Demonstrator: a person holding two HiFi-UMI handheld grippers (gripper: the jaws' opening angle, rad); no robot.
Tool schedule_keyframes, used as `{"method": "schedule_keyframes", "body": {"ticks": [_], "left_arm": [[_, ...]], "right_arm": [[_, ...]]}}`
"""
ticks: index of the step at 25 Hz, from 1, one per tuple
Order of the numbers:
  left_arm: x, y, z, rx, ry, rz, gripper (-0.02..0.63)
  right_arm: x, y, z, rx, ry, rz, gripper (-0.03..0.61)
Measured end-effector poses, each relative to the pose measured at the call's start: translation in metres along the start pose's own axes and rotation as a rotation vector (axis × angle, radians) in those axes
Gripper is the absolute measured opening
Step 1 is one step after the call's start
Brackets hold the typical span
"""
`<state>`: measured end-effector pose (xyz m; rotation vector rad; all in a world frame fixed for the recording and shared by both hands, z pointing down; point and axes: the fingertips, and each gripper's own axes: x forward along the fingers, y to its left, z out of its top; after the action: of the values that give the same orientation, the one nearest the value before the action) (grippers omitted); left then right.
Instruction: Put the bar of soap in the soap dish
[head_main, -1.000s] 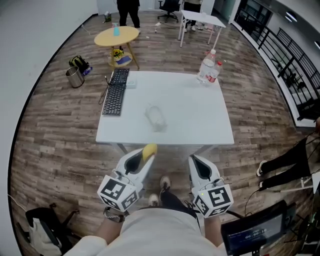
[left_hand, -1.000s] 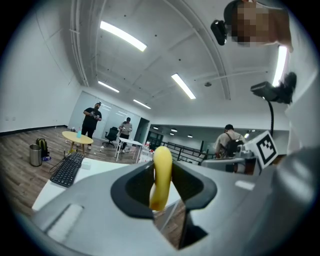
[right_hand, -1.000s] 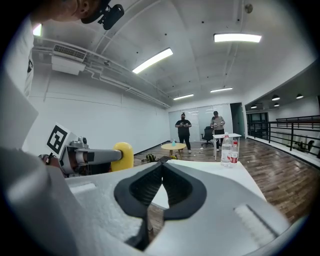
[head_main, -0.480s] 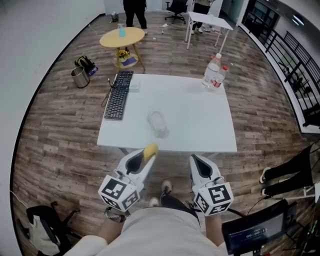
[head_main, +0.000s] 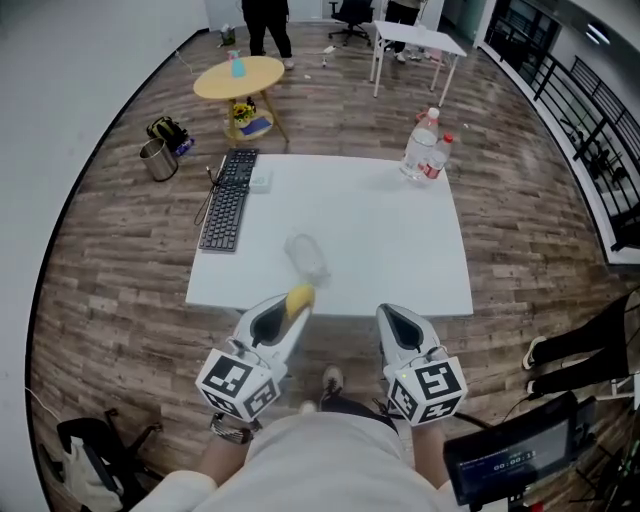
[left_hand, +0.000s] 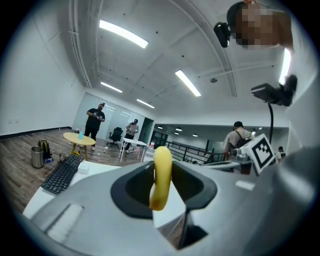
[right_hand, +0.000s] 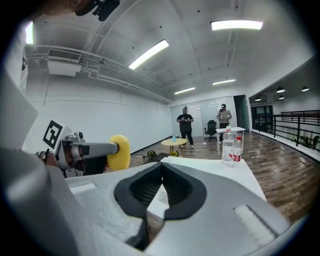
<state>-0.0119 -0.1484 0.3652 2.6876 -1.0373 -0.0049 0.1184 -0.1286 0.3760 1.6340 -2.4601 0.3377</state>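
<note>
Two hand-held tools point side by side at the near edge of a white square bench (head_main: 400, 250), both roughly level, the person's arms drawn in close to the body. The left tool (head_main: 285, 312) has its jaws well apart and clamped on a rounded yellow bar of soap (left_hand: 162, 175), which stands on edge between the pads with its top clear of the tips. The right tool (right_hand: 161, 182) is fully closed, pads meeting, with nothing between them. From the head view the soap shows over the bench's near edge. A small clear soap dish (head_main: 306, 255) lies on the bench just beyond it, apart from soap and tool. A black keyboard (head_main: 225, 200) lies along the left side. Two plastic bottles (head_main: 420, 148) stand at the far right corner.
</note>
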Motion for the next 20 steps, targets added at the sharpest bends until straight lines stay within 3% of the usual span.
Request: {"method": "schedule_keyframes", "body": {"ticks": [7, 20], "left_arm": [[0.029, 0.006, 0.009, -0.003, -0.001, 0.020, 0.121], [0.042, 0.017, 0.009, -0.015, -0.006, 0.081, 0.123]], "right_arm": [[0.020, -0.027, 0.003, 0.018, 0.020, 0.023, 0.002], [0.045, -0.040, 0.010, 0.004, 0.016, 0.076, 0.002]]}}
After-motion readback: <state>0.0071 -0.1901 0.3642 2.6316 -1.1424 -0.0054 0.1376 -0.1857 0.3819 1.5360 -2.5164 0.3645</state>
